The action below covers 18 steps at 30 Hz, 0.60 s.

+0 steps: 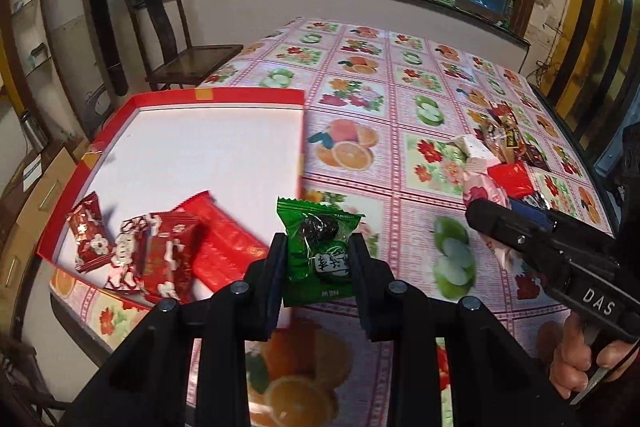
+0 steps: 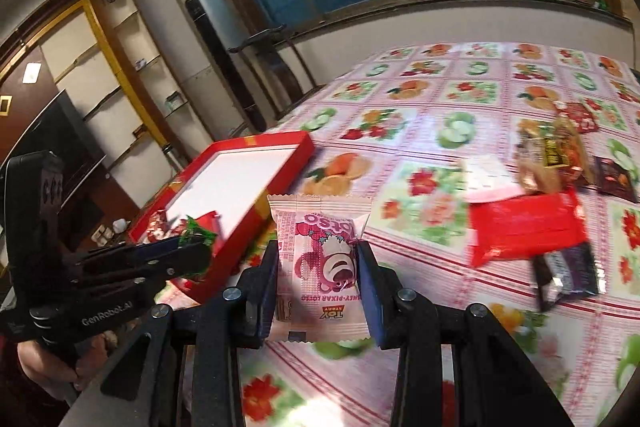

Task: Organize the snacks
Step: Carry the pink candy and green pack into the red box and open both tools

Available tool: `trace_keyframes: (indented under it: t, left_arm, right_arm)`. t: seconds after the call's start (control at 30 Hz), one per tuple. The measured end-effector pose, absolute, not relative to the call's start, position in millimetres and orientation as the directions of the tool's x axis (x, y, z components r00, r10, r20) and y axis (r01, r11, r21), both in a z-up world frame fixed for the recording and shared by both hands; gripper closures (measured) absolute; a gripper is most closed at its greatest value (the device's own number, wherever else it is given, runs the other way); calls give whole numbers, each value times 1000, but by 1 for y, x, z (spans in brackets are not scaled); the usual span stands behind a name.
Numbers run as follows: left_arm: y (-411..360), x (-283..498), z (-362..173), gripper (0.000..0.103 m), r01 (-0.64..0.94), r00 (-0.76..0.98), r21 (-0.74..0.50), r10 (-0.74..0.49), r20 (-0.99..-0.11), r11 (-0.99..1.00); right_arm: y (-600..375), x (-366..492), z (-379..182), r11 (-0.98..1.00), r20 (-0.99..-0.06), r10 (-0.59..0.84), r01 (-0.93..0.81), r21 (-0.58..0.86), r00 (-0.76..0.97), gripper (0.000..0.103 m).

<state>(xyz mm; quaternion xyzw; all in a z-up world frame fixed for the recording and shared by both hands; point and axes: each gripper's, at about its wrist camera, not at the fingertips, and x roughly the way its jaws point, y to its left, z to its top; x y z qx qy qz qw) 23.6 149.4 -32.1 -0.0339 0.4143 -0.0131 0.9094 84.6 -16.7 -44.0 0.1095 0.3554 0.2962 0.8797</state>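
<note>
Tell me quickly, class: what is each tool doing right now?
Left tool: closed on the green candy packet.
Right tool: closed on the pink Lotso snack packet.

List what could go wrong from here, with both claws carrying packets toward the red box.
1. The left claw pinches the green packet low, over the box's right wall; released here, it may land outside.
2. The right claw with the pink packet is close beside the left one; they may collide.
3. The red box sits at the table's corner; a nudge could tip it.
</note>
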Motion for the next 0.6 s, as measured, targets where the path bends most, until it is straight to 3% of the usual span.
trace_keyframes:
  t: [0.27,0.6]
  left_arm:
    - [230,30,-35,73,-144,654,-44,61,-754,989]
    - [284,51,-44,73,-244,610,40,185,-770,969]
  right_arm:
    - [96,100,-43,762,-590,638,-519,389,495,63]
    - [180,116,-62,778,-680,589,-535,329,438,61]
